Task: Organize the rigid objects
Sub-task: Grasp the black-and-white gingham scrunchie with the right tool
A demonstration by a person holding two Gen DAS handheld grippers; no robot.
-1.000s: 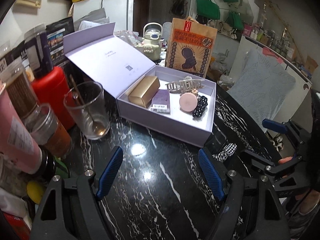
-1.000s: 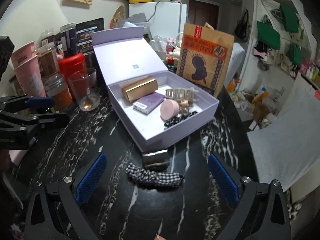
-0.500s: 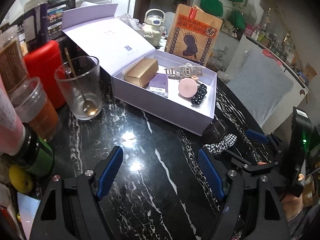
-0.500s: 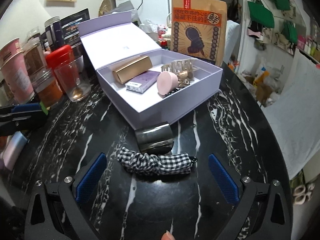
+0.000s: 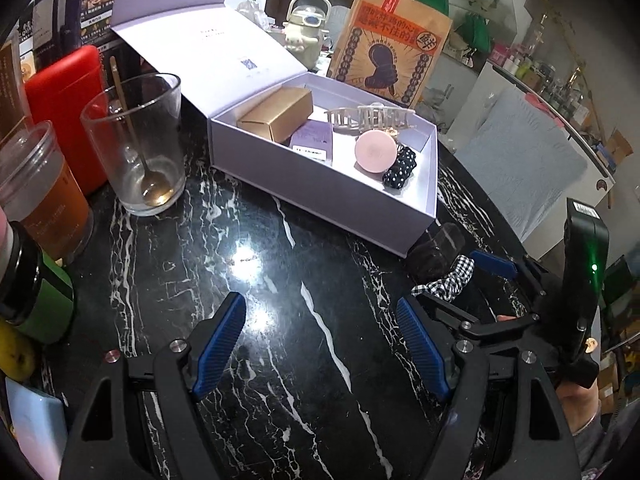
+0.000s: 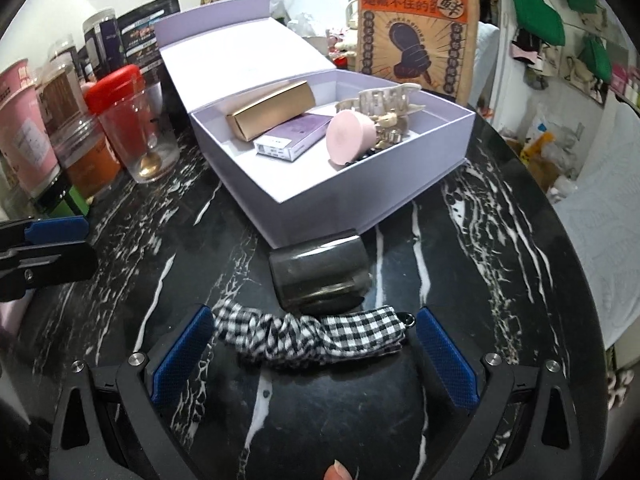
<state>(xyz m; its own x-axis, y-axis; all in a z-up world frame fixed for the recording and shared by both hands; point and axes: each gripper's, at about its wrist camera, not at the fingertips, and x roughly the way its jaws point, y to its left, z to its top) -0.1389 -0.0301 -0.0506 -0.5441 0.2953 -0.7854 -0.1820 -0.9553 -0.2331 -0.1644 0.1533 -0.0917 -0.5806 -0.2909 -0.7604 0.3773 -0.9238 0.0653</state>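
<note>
Checked scrunchie [image 6: 316,340] between right claw's [image 6: 312,344] open fingers

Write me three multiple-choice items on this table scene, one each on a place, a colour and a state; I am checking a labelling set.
1. Where does the checked scrunchie lie?
A. In the lilac box
B. On the black table between the right gripper's fingers
C. In the glass

2. What colour is the round disc in the lilac box?
A. Pink
B. Green
C. Yellow

3. How is the box lid?
A. Shut
B. Taken off
C. Folded open

Key: 1 B, it lies on the marble; 2 A, plainly pink; 3 C, it leans back, hinged.
</note>
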